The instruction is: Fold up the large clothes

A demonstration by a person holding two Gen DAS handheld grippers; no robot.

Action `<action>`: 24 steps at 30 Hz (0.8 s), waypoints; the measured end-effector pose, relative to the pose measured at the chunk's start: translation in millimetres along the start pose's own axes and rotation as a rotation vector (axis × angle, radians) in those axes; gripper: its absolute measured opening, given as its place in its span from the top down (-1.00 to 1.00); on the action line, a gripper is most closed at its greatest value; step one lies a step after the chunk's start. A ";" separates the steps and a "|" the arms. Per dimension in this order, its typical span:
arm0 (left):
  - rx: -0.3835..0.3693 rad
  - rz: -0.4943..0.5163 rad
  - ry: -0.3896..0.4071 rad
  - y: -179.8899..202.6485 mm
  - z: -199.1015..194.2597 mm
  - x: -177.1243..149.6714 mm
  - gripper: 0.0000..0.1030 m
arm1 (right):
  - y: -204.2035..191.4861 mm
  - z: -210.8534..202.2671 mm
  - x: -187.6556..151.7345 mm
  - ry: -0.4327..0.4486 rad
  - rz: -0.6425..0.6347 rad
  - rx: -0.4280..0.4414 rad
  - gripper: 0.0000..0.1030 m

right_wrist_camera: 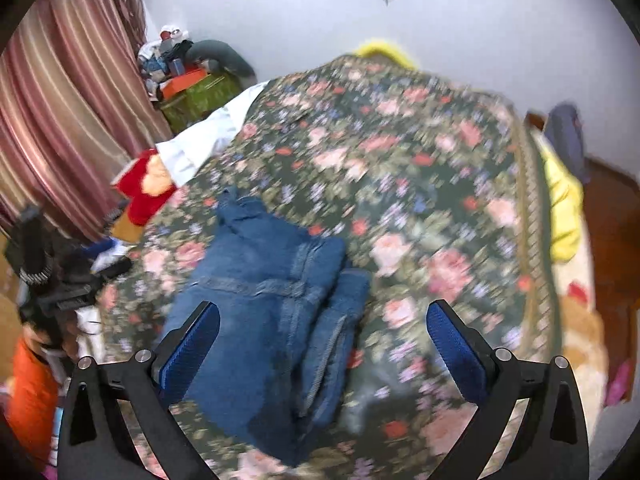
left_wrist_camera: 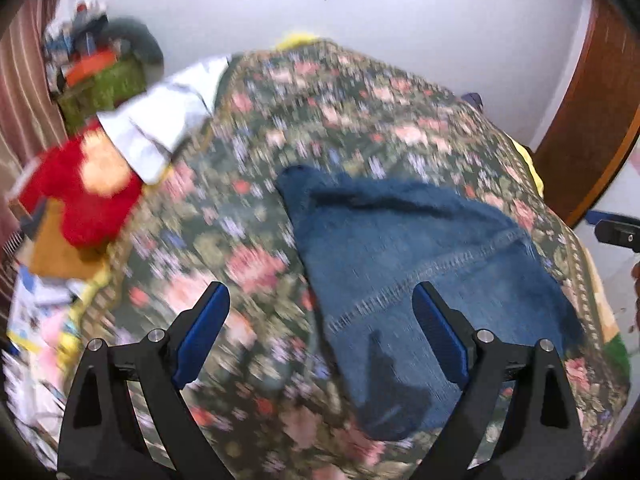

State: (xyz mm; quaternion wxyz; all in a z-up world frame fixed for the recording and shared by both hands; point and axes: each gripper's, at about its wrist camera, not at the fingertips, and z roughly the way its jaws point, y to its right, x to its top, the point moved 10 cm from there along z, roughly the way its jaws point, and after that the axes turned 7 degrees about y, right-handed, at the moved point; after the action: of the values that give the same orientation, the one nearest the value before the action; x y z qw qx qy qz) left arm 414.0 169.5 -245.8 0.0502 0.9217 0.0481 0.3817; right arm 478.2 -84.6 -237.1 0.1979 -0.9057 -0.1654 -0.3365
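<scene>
Both grippers, left gripper (left_wrist_camera: 321,330) and right gripper (right_wrist_camera: 323,344), are held wide, empty, above folded jeans (right_wrist_camera: 264,304) at twelve o'clock.

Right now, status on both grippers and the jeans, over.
Left gripper open, empty. Right gripper open, empty. Jeans folded on the floral bedspread, nobody gripping. Nothing in the way.

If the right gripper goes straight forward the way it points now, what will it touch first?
Most likely the folded blue jeans on the floral bedspread. The right gripper is open and empty, angled down at the bed. Depth is unclear, so it may land at the jeans' right edge.
</scene>
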 end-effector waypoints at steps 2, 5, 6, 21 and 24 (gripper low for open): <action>-0.016 -0.041 -0.073 0.8 21.2 -20.9 -0.81 | -1.9 10.9 -11.7 -0.047 0.036 0.043 -1.00; -0.050 -0.114 -0.155 2.3 46.1 -42.3 -0.81 | 1.4 38.5 -33.8 -0.139 0.073 0.055 -1.00; -0.076 -0.150 -0.165 3.4 51.3 -45.9 -0.81 | 3.1 49.8 -42.2 -0.175 0.084 0.057 -1.00; -0.396 -0.535 -0.242 15.7 110.6 -54.9 -0.98 | -24.1 133.0 -69.9 -0.338 0.162 0.294 -1.00; -0.447 -0.565 -0.258 20.1 117.2 -55.2 -0.98 | -30.4 143.6 -66.9 -0.348 0.181 0.324 -0.94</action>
State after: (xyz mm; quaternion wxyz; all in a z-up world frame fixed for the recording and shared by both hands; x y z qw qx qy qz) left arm 459.2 136.0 -364.2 0.3590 0.8788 0.2089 0.2349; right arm 495.0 -1.9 -374.6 0.3382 -0.9176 -0.1669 -0.1253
